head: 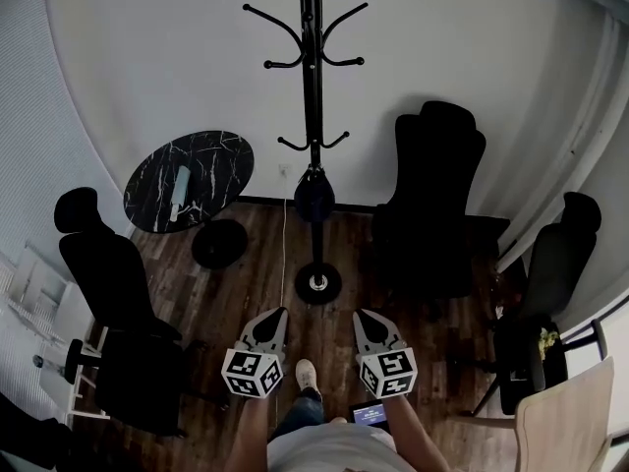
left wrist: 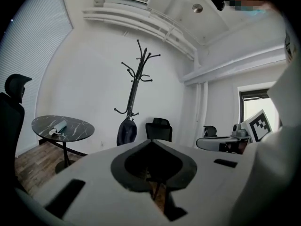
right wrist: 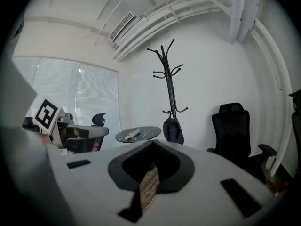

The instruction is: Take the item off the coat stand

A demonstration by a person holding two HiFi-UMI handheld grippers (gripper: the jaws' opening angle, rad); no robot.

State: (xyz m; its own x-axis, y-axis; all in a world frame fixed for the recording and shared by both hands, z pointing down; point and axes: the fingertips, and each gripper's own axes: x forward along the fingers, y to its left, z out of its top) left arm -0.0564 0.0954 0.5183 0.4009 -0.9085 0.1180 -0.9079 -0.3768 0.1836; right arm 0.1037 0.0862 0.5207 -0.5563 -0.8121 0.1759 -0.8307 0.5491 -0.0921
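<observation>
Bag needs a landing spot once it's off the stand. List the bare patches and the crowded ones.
Marble table: bare right half, beside the pale object. Wood floor between the coat stand and the left office chair is open. Crowded: right of the stand, two office chairs.

A black coat stand (head: pixel 312 87) stands upright at 12 o'clock, straight ahead, with its round base on the wooden floor (head: pixel 236 303). Curved hooks branch off its slim pole in tiers. A dark, rounded, soft-looking item (head: pixel 314 197) hangs from the lowest hooks, against the pole and well above the base.
</observation>
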